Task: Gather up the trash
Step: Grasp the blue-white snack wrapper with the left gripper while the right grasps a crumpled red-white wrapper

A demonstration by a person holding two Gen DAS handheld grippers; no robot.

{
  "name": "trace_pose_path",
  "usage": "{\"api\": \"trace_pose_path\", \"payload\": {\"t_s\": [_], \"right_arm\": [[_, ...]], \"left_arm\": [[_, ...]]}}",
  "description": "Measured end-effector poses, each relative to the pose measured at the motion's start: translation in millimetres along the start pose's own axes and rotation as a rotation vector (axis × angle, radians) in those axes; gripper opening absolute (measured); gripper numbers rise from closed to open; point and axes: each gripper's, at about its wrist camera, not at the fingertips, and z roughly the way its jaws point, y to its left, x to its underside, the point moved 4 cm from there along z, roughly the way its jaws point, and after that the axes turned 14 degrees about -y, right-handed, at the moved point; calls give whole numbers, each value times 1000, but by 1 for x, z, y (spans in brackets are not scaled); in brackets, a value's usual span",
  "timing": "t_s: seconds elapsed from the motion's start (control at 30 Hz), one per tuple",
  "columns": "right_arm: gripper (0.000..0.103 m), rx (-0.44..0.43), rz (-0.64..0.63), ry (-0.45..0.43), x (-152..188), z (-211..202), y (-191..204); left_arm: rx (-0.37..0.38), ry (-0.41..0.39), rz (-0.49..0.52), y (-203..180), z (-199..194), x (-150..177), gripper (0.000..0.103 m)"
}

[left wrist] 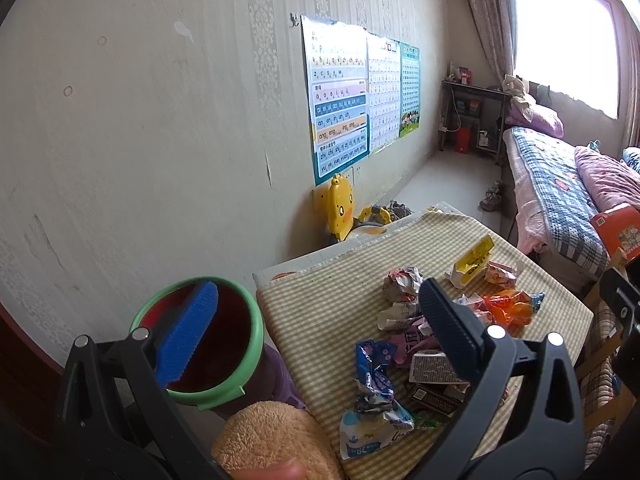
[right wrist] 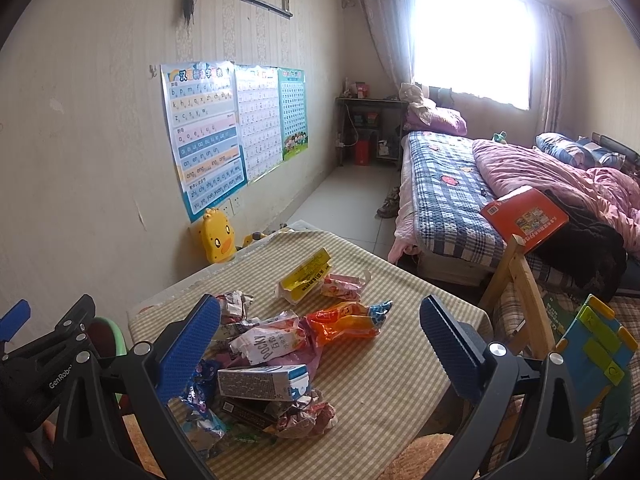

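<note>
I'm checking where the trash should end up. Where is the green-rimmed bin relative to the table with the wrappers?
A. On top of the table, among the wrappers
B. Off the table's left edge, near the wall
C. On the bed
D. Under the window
B: in the left wrist view the green-rimmed bin stands beyond the left edge of the checked tablecloth, on the wall side, apart from the wrappers.

left gripper (left wrist: 320, 332) jaws spread wide, nothing between the blue pads (left wrist: 188, 332), right gripper (right wrist: 320, 344) likewise wide apart and unloaded, both level and pointing forward, left gripper body visible at left edge of right wrist view
</note>
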Motion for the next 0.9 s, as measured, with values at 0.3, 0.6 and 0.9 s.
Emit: {"api": "trace_pose_path", "payload": {"t_s": [0.3,0.6,0.9], "right_arm": [[96,-28,-6,21,4,5,-1],[96,-100,-22,131,36,34,-10],[96,-148,4,313,86,65,-28]], "left_arm": [[25,49,29,3,14,10,99],[151,244,160,-4,38,84,99],[280,517,246,-50,67,173,99]]}}
